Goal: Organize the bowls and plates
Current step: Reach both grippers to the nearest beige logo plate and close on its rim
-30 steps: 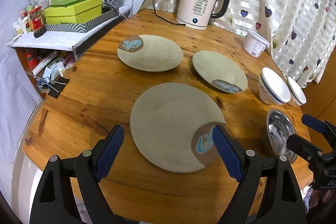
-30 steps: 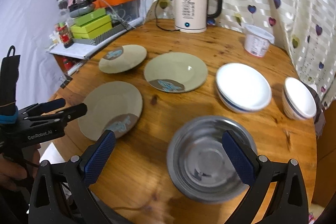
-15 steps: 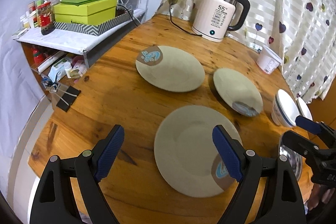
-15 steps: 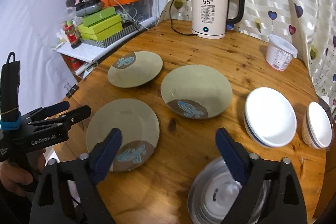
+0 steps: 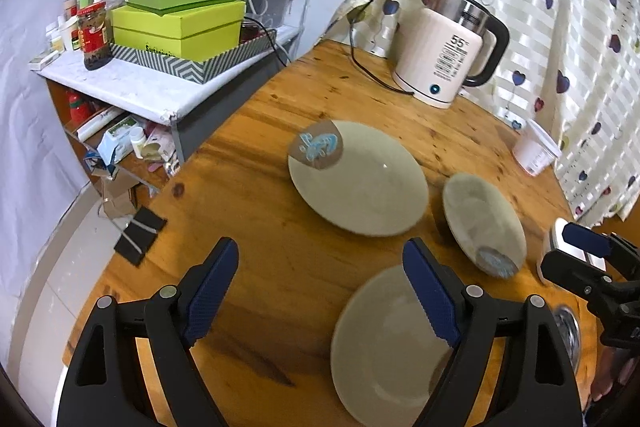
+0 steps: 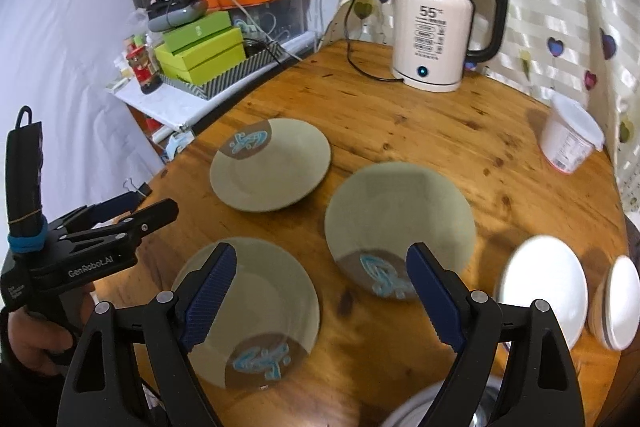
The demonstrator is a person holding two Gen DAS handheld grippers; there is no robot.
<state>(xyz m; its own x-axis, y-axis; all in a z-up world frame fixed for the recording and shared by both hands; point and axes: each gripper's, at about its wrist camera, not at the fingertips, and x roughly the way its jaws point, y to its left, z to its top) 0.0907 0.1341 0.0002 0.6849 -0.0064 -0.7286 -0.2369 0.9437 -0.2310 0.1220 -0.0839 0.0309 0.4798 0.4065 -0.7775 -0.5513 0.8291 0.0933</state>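
Both the left claw [image 5: 320, 291] and right claw [image 6: 318, 291] hang released, grasping nothing, above the worktop [image 6: 400, 123]. Three empty olive plates [image 6: 270, 165] lie centrally; two empty white bowls [image 6: 542, 285] sit at three o'clock, a steel bowl [image 6: 424, 407] at six.
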